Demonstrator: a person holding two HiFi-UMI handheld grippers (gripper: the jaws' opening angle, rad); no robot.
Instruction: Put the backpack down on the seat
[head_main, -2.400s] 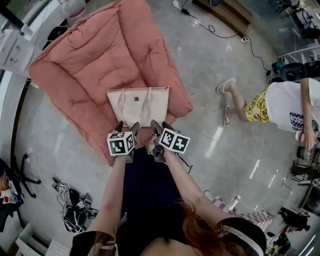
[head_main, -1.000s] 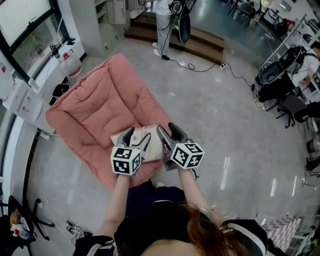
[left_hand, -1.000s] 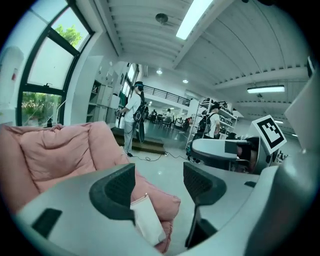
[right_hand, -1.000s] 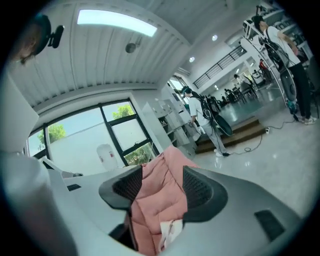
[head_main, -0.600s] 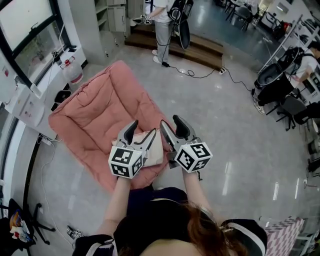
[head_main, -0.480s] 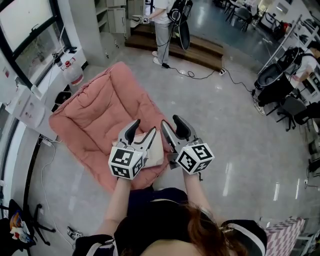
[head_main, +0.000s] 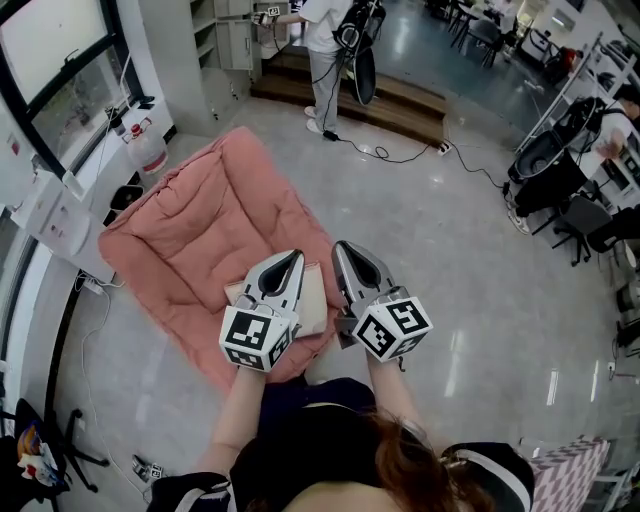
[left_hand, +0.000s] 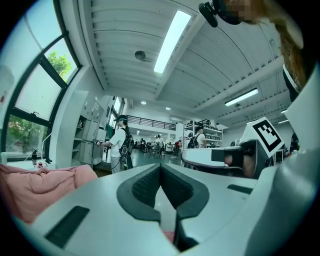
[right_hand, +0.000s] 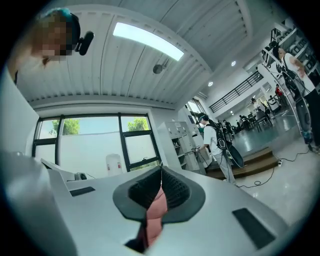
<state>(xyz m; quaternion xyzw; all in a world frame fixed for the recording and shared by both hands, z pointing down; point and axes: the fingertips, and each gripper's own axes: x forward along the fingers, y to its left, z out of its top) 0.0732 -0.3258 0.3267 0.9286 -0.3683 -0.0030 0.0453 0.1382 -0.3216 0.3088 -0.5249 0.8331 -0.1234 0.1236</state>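
A cream bag (head_main: 312, 298) lies on the front edge of the pink cushioned seat (head_main: 200, 230), mostly hidden below my grippers. In the head view my left gripper (head_main: 292, 258) and right gripper (head_main: 343, 248) hover side by side above the bag, apart from it. Both are closing, and their tips meet with nothing between them. In the left gripper view the left gripper (left_hand: 160, 167) points up into the room, with the pink seat (left_hand: 35, 182) at the left. The right gripper view shows the right gripper (right_hand: 161, 170) shut, with pink showing only through a slit behind its pads.
A person with a backpack (head_main: 325, 40) stands at the far side by a wooden step (head_main: 400, 100). A black cable (head_main: 400, 150) runs across the grey floor. A water jug (head_main: 148, 150) stands behind the seat. Chairs and equipment (head_main: 545, 160) stand at the right.
Both grippers stood wide open over the bag half a second ago and their jaws are now shut. The bag stays on the seat.
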